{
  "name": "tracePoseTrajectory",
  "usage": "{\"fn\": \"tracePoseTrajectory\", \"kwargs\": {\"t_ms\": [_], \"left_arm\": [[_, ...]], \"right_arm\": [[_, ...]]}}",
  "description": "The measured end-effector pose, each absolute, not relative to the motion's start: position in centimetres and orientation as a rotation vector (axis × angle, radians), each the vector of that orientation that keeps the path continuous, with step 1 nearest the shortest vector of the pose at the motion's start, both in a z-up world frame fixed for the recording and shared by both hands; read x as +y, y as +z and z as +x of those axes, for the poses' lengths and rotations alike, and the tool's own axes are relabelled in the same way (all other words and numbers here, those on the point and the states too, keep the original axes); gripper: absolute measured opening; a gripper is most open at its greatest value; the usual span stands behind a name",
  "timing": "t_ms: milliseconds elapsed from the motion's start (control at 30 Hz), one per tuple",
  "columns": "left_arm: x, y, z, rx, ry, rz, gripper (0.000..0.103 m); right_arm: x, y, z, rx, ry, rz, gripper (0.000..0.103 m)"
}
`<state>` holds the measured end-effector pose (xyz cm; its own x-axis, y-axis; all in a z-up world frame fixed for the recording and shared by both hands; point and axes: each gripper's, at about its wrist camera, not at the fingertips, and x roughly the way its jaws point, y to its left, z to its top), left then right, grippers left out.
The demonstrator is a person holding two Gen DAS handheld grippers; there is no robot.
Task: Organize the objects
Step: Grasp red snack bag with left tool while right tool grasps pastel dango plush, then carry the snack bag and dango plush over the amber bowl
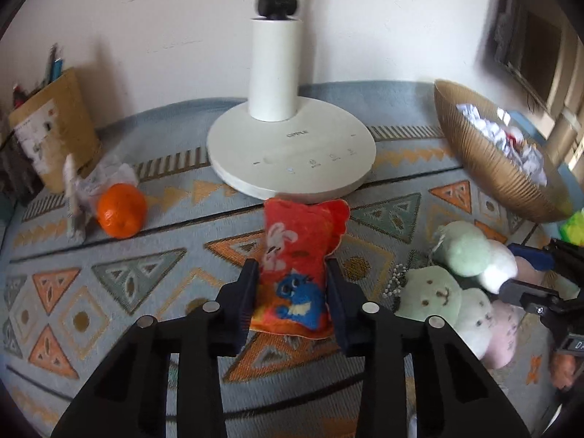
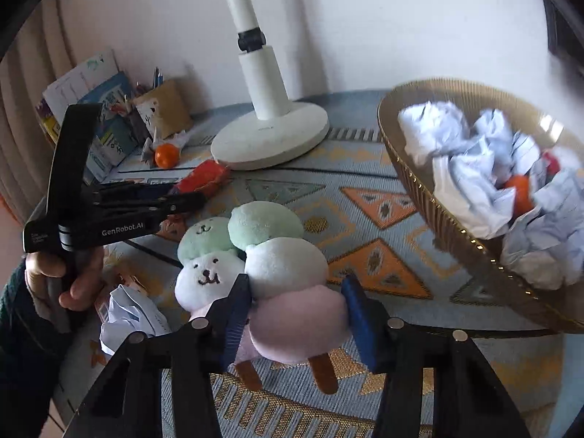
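My left gripper [image 1: 292, 273] is shut on a red pouch with a rabbit and a blue creature [image 1: 297, 262], held just above the patterned cloth in front of the lamp base. My right gripper [image 2: 297, 292] has its jaws around the pink ball of a plush dango skewer [image 2: 288, 284]; a second plush skewer with a bear face [image 2: 208, 270] lies against it. The plush toys also show in the left wrist view [image 1: 471, 284]. In the right wrist view the left gripper [image 2: 182, 197] holds the red pouch [image 2: 204, 179].
A white lamp base [image 1: 292, 153] stands at the back. A gold basket [image 2: 456, 241] with crumpled paper is at the right. An orange [image 1: 122, 210] lies left beside a plastic wrapper. A cardboard holder [image 1: 51, 131] and booklets stand far left. Crumpled paper [image 2: 127, 317] lies near the front.
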<state>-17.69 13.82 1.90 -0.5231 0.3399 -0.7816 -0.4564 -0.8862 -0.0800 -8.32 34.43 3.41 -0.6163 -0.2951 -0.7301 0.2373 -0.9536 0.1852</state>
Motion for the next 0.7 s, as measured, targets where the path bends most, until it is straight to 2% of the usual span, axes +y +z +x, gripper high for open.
{"fn": "tracePoseTrajectory", "kwargs": {"t_ms": [167, 300, 433, 467, 567, 600, 700], "left_arm": [[9.9, 3.8, -12.9, -0.006, 2.51, -1.138, 0.033], [7.1, 2.7, -9.9, -0.088, 2.63, -1.167, 0.033], [4.8, 2.8, -7.7, -0.24, 2.67, -1.128, 0.033], [4.5, 2.7, -7.2, -0.257, 2.682, -1.122, 0.033], [4.3, 2.7, -6.6, -0.273, 2.705, -1.071, 0.033], [4.3, 2.7, -6.7, -0.278, 2.692, -1.072, 0.033], [4.7, 2.3, -7.5, -0.269, 2.682, -1.104, 0.033]], "right_arm": [[36.8, 5.7, -4.5, -0.117, -2.683, 1.142, 0.049], [37.6, 5.1, -1.8, 0.071, -2.82, 1.289, 0.05], [38.3, 3.5, -0.3, -0.002, -2.717, 1.419, 0.051], [38.4, 3.3, 0.0, -0.035, -2.69, 1.427, 0.055], [39.0, 3.2, 1.1, -0.124, -2.652, 1.393, 0.078], [39.2, 3.2, 1.4, -0.136, -2.655, 1.384, 0.081], [39.1, 2.8, 1.0, -0.077, -2.687, 1.401, 0.081]]}}
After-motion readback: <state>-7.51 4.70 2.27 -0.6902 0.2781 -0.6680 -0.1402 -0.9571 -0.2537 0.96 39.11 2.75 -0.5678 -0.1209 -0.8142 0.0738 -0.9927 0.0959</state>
